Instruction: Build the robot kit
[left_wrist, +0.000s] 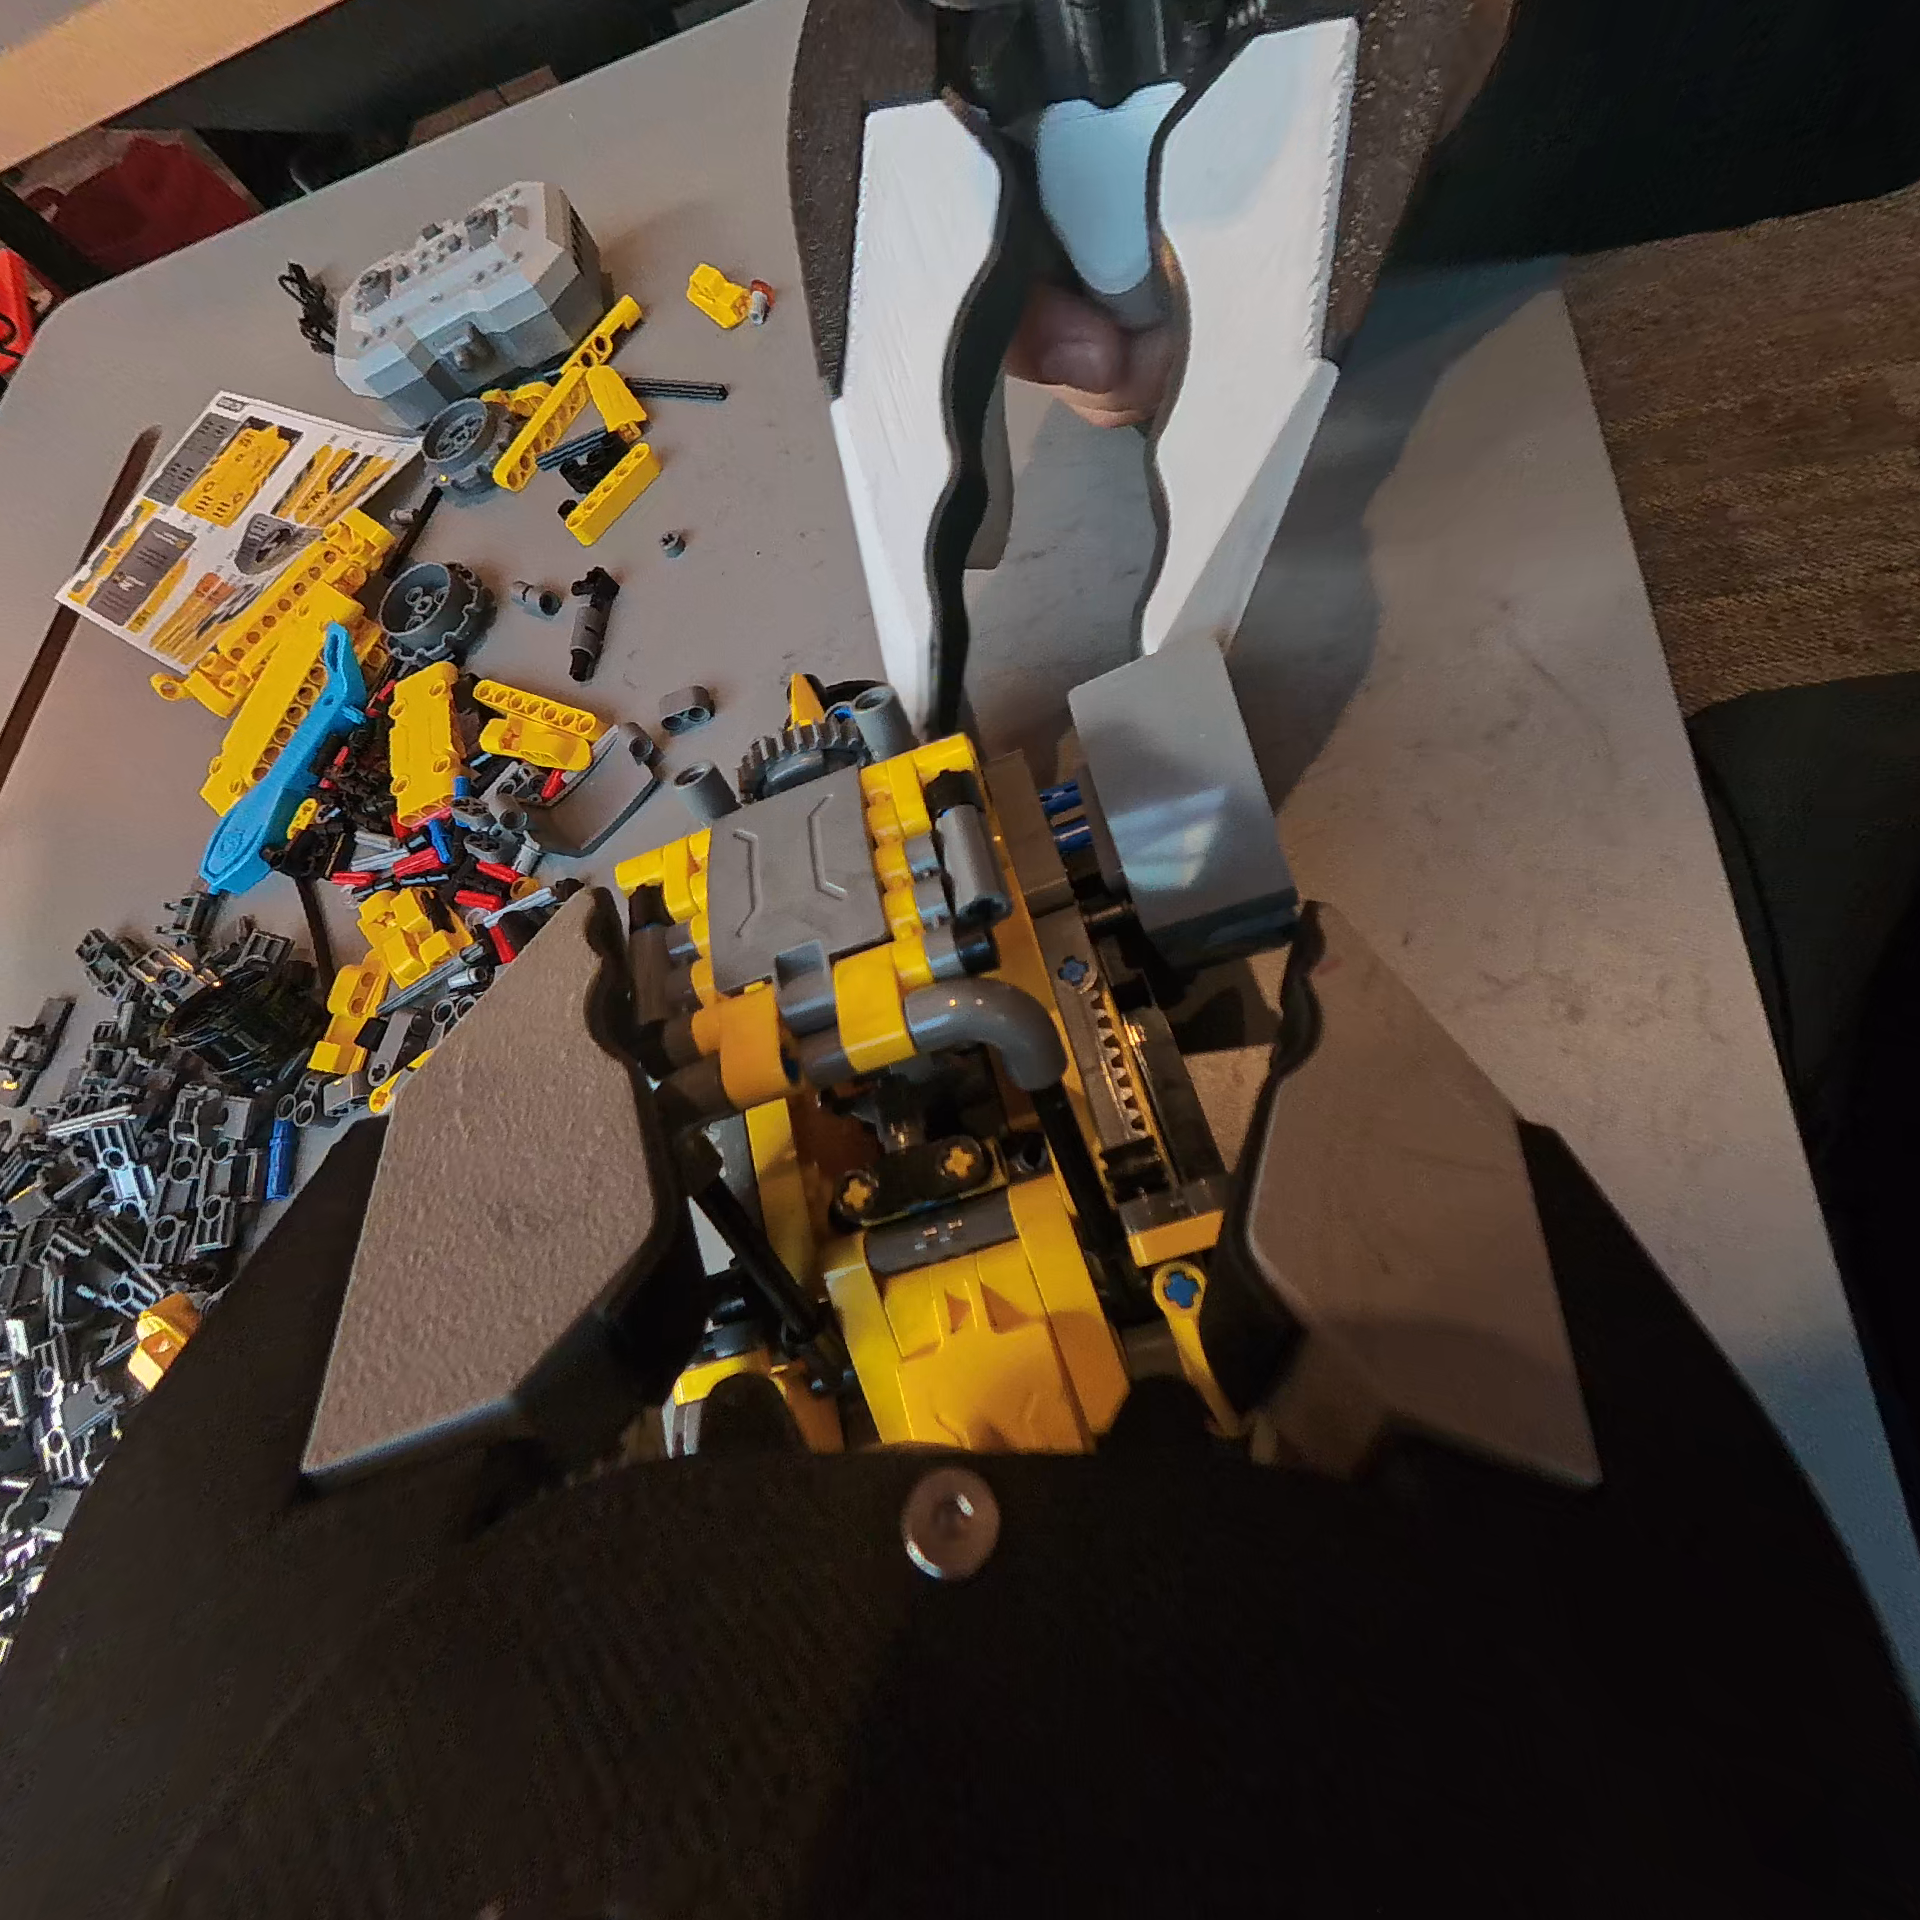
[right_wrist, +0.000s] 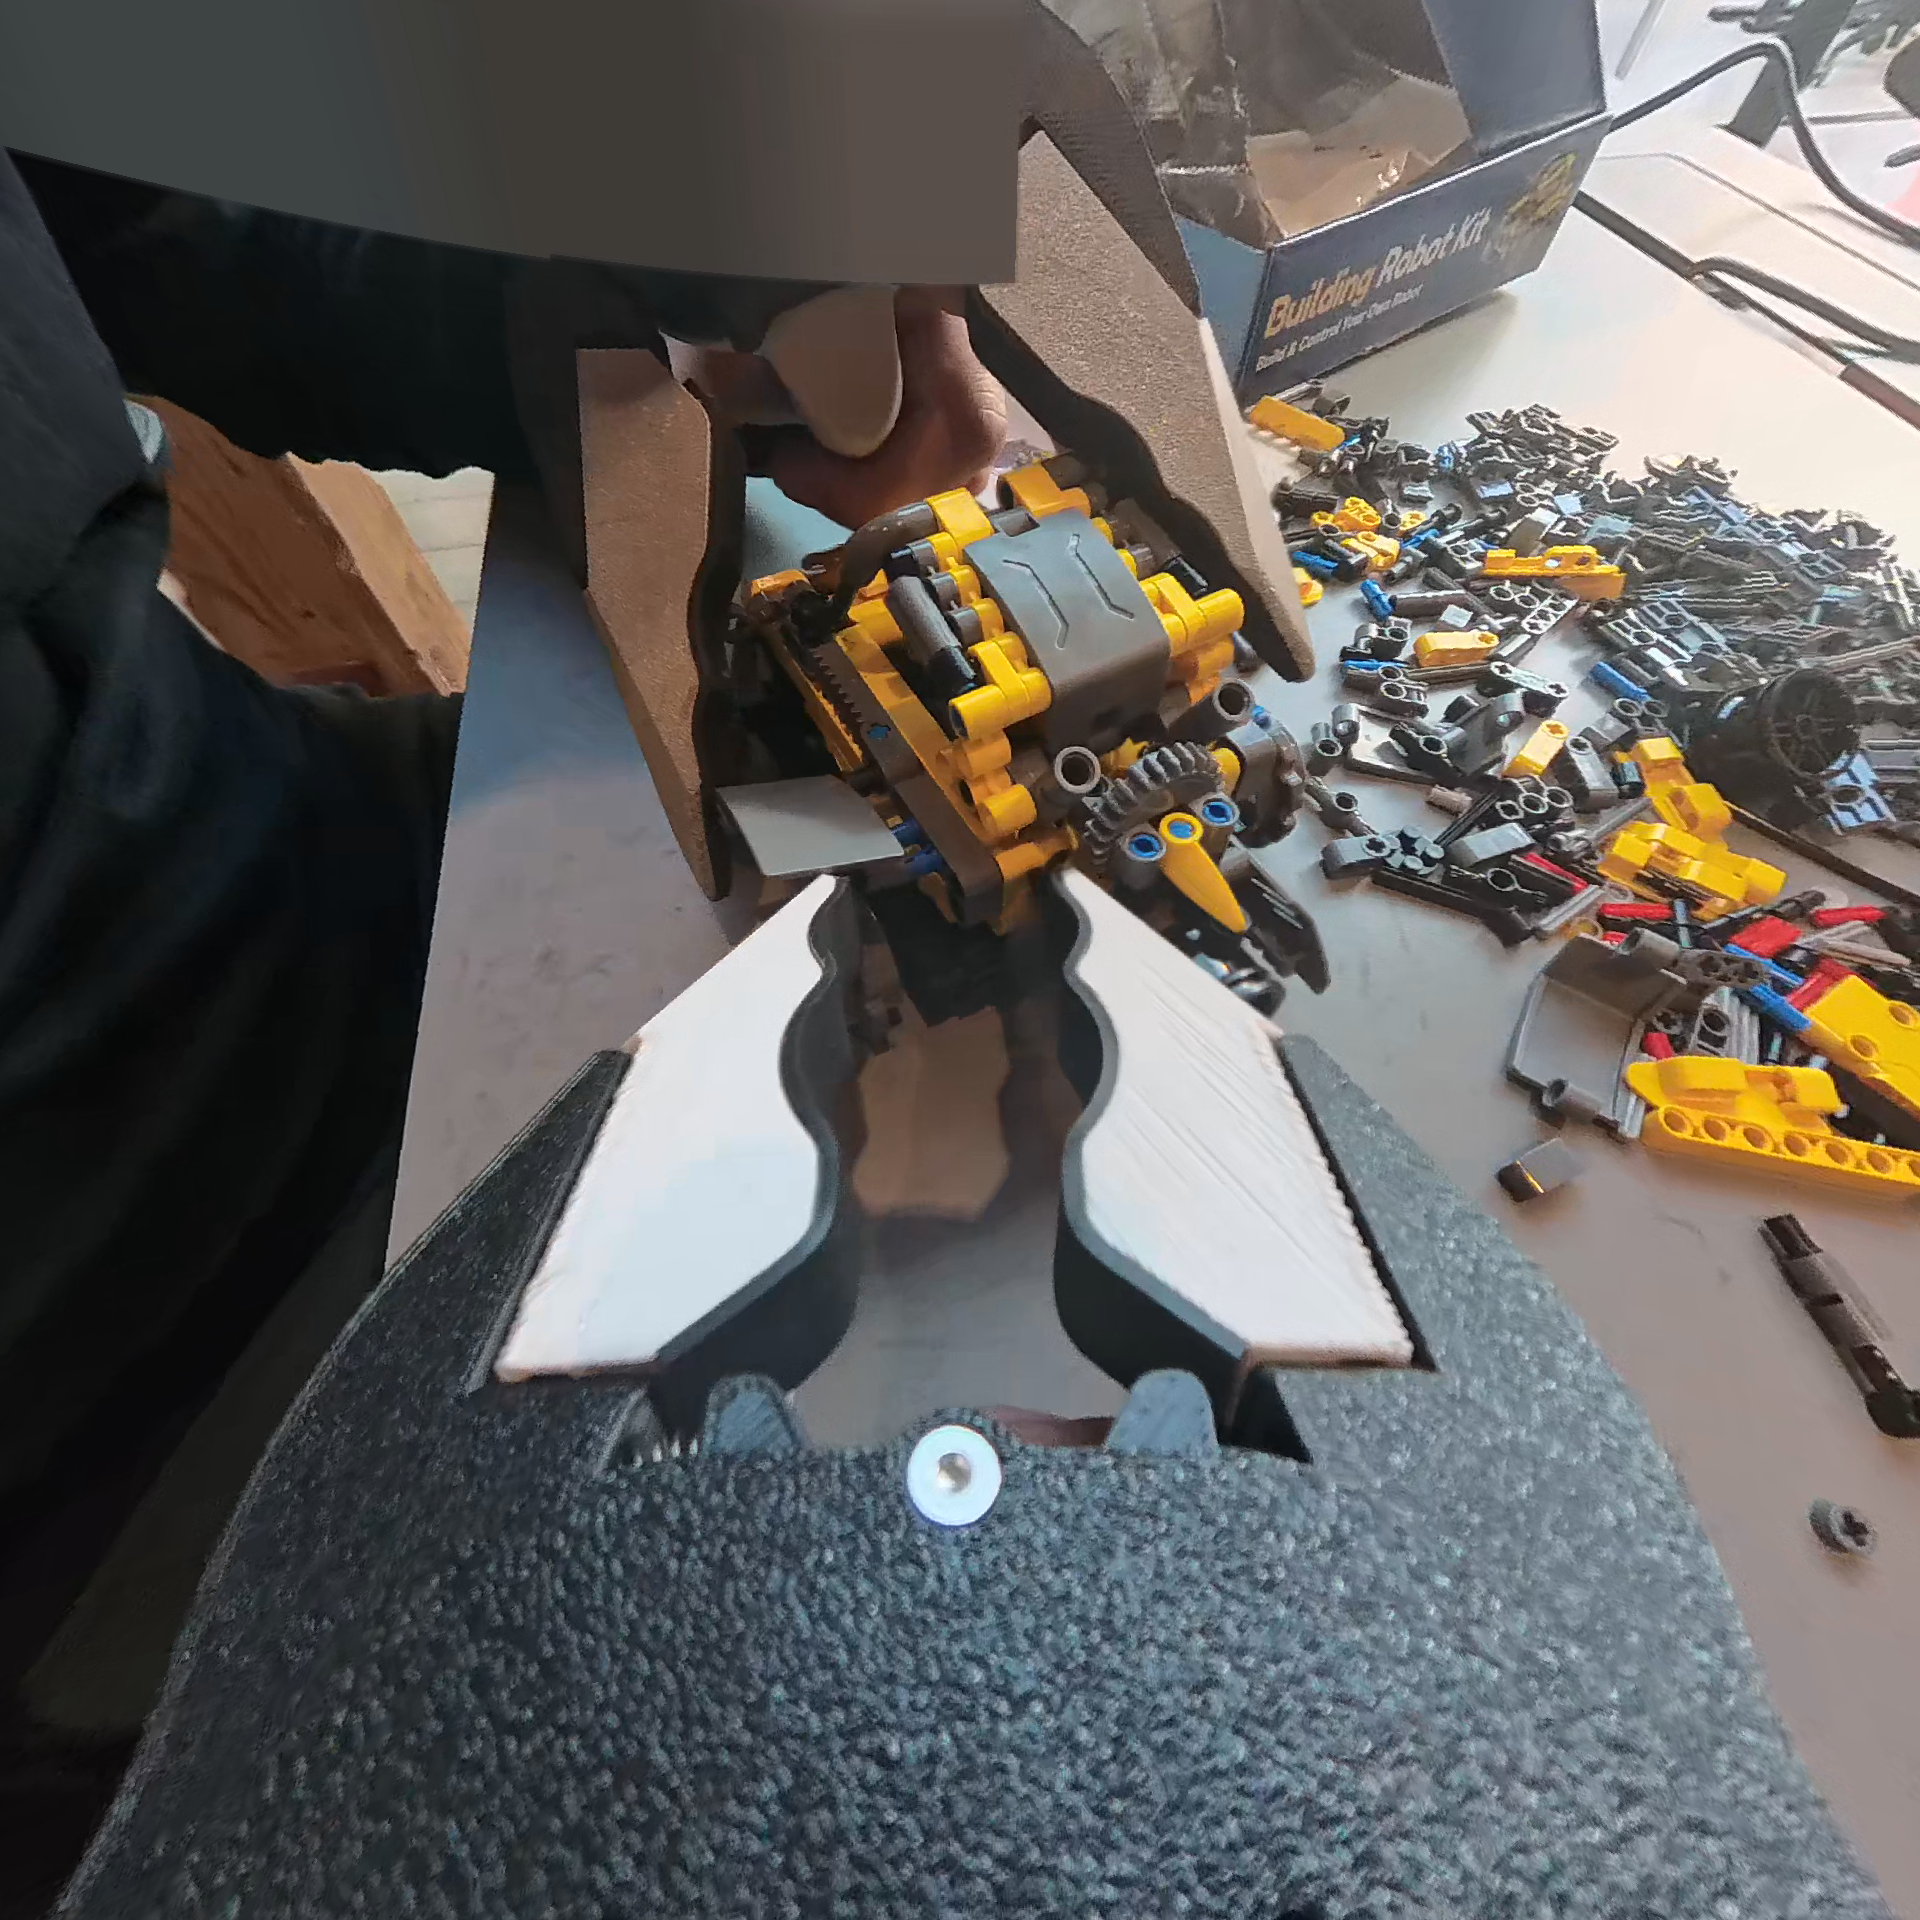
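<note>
A yellow and grey brick-built model (left_wrist: 914, 1039) with a gear and a toothed rack sits between my left gripper's (left_wrist: 956, 935) grey-brown fingers, which are shut on its sides just above the table (left_wrist: 1475, 831). In the right wrist view the same gripper (right_wrist: 1003, 769) clasps the model (right_wrist: 1039, 665) from the far side. My right gripper (right_wrist: 951, 894), with white fingers, is open; its tips straddle the model's dark near end. It also shows in the left wrist view (left_wrist: 1049, 681), beside a flat grey panel (left_wrist: 1174, 790) on the model.
Loose yellow, black, red and grey pieces (left_wrist: 416, 810) cover the table's left, with a grey block unit (left_wrist: 468, 301), a printed leaflet (left_wrist: 208, 509) and a blue tool (left_wrist: 291, 769). A dark cardboard box (right_wrist: 1403, 239) stands behind the pile (right_wrist: 1662, 727). A person's hand (right_wrist: 904, 416) holds the left gripper. Both grippers' tips are close together, under 4 cm apart. From either gripper's tips it is about 30 cm to the grey block unit (left_wrist: 468, 301).
</note>
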